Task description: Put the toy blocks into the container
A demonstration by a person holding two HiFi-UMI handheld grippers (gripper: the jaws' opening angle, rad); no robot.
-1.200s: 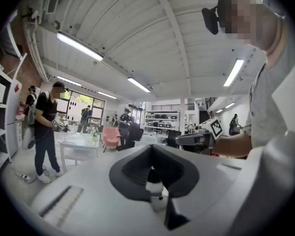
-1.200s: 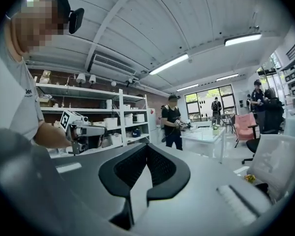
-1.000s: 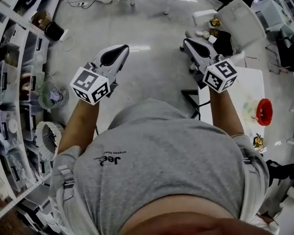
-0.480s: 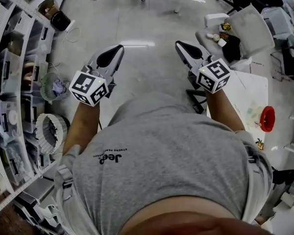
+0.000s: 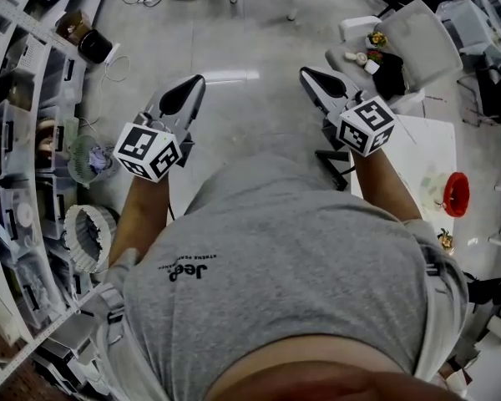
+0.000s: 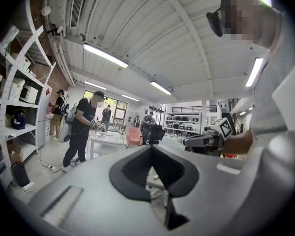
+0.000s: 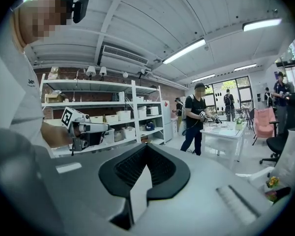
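Observation:
Both grippers are held up in front of the person's grey shirt, over bare floor. My left gripper [image 5: 189, 82] is shut with nothing in it; in its own view the black pads [image 6: 137, 168] meet at the tip. My right gripper [image 5: 307, 73] is shut and empty too, its pads [image 7: 160, 168] touching at the tip [image 7: 146, 146]. Each gripper shows in the other's view, the right gripper [image 6: 201, 141] and the left gripper [image 7: 88, 128]. A white table [image 5: 426, 153] at the right carries a red round thing [image 5: 456, 195]. I cannot make out any toy blocks or a container for certain.
Shelves with bins [image 5: 17, 140] run along the left, with a small fan [image 5: 88, 159] and a white round basket [image 5: 83, 236] on the floor beside them. A grey chair [image 5: 417, 32] with small items stands at the upper right. People stand at a white table [image 7: 226, 132] further off.
The head view has swung slightly and both grippers have shifted a little in it. They stay raised, shut and empty.

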